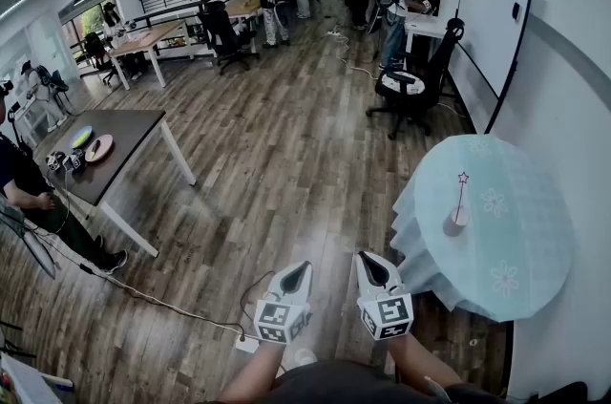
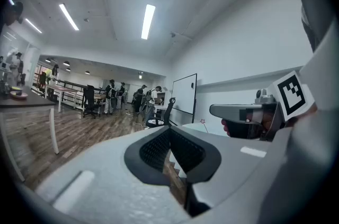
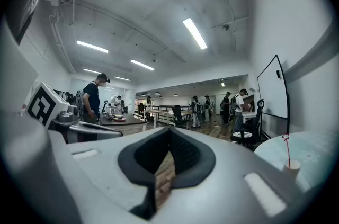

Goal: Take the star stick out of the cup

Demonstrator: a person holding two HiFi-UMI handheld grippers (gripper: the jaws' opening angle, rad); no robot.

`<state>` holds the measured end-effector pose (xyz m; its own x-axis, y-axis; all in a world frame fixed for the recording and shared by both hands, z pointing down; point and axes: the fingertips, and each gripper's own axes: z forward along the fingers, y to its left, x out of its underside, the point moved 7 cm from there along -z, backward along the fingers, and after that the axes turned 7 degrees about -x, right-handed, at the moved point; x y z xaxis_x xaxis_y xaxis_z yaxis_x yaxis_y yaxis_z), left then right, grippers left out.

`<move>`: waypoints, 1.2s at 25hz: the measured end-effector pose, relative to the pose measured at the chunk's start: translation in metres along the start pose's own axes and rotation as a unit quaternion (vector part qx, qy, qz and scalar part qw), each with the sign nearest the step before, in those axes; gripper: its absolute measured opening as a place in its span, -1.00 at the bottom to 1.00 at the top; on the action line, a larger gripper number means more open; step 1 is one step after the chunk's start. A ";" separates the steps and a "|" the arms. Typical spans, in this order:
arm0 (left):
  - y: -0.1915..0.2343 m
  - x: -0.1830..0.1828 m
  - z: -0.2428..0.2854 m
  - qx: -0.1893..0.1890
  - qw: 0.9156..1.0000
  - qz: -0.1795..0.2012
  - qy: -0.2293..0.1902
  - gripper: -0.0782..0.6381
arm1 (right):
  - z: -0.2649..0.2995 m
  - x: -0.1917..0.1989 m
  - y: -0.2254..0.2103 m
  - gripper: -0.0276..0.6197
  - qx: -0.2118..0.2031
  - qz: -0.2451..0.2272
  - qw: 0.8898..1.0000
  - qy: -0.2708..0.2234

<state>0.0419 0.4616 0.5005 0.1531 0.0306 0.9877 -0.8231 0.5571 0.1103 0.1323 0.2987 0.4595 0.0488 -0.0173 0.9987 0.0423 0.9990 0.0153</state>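
A small pale cup [image 1: 458,221] stands on a round table with a light blue cloth [image 1: 516,249] at the right. A thin stick topped by a red star [image 1: 463,177] rises from the cup. My left gripper [image 1: 300,268] and right gripper [image 1: 366,259] hang side by side over the floor, well short of the table, both shut and empty. In the right gripper view, the cup [image 3: 291,166] and the star [image 3: 286,138] show far right past the shut right gripper [image 3: 169,131]. The left gripper view shows the left gripper [image 2: 169,130] shut and the star [image 2: 202,122] tiny and far off.
A whiteboard [image 1: 494,39] leans on the right wall behind a black office chair [image 1: 410,92]. A dark table [image 1: 115,154] with plates stands at the left, with a seated person beside it. Several people stand at the far end. Cables run across the wood floor [image 1: 277,163].
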 end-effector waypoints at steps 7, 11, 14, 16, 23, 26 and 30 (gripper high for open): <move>0.001 -0.010 0.009 -0.001 1.000 0.010 -0.007 -0.77 | -0.001 0.002 -0.002 -0.91 -0.004 0.019 1.000 -0.003; 0.003 -0.011 0.008 0.004 1.000 0.004 -0.006 -0.77 | 0.004 0.001 -0.001 -0.91 -0.002 0.026 1.000 -0.005; 0.010 -0.011 0.006 0.000 1.000 0.001 -0.003 -0.77 | 0.009 0.002 0.002 -0.91 -0.004 0.036 0.999 -0.012; 0.018 -0.010 0.006 -0.001 1.000 0.002 -0.003 -0.77 | 0.016 0.003 0.005 -0.91 -0.007 0.044 0.999 -0.011; 0.044 -0.007 0.006 0.002 1.000 0.002 -0.005 -0.77 | 0.036 0.005 0.023 -0.91 -0.016 0.042 0.999 -0.010; 0.050 -0.008 0.011 0.015 1.000 0.007 -0.009 -0.77 | 0.039 0.005 0.027 -0.91 -0.011 0.039 0.999 -0.010; 0.052 -0.002 0.020 0.027 1.000 0.001 0.001 -0.77 | 0.037 0.008 0.025 -0.91 -0.001 0.035 0.999 -0.002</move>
<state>-0.0119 0.4736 0.5060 0.1532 0.0333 0.9876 -0.8519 0.5109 0.1149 0.0969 0.3254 0.4699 0.0471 0.0535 0.9975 0.0405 0.9976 -0.0555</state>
